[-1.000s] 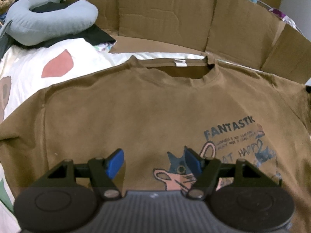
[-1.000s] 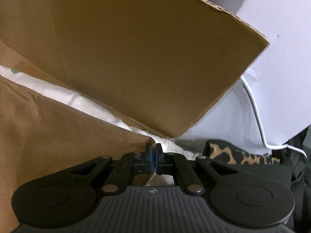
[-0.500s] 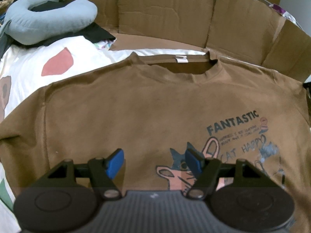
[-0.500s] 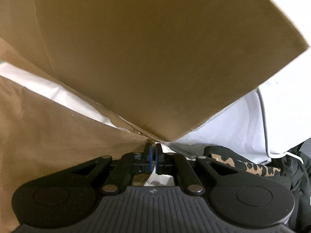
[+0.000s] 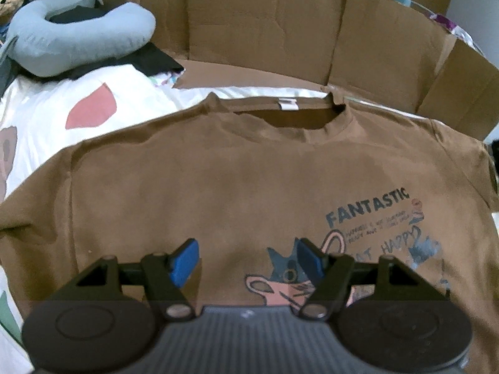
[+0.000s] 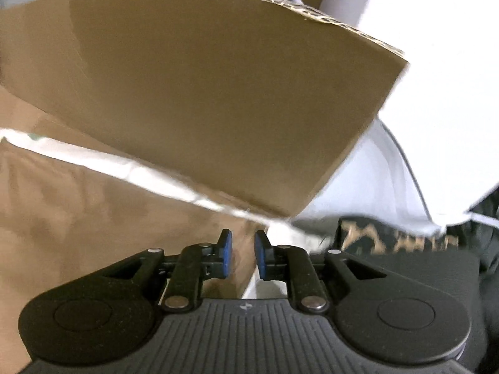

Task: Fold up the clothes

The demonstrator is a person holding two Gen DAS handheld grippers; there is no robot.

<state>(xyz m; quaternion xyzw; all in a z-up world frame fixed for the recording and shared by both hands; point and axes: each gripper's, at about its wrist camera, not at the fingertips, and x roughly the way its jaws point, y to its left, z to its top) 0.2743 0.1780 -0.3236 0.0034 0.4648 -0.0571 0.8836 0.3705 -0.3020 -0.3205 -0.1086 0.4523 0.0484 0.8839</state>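
A brown T-shirt (image 5: 218, 180) with a cat print and the word FANTASTIC lies flat, front up, collar away from me, on a white patterned sheet (image 5: 93, 115). My left gripper (image 5: 248, 257) is open and empty, hovering over the shirt's lower chest. In the right wrist view the shirt's sleeve edge (image 6: 93, 218) lies at the left. My right gripper (image 6: 240, 255) is open with a small gap between its blue pads, just above the sleeve's corner, holding nothing.
A cardboard wall (image 5: 265, 31) stands behind the shirt and close in front of the right gripper (image 6: 202, 93). A grey neck pillow (image 5: 78, 34) and dark cloth lie at the back left. A leopard-print item (image 6: 389, 237) and white cable (image 6: 411, 174) are at the right.
My right gripper was shut on the sleeve corner and has now opened, letting it go. The left gripper has stayed open and drifted slightly over the shirt.
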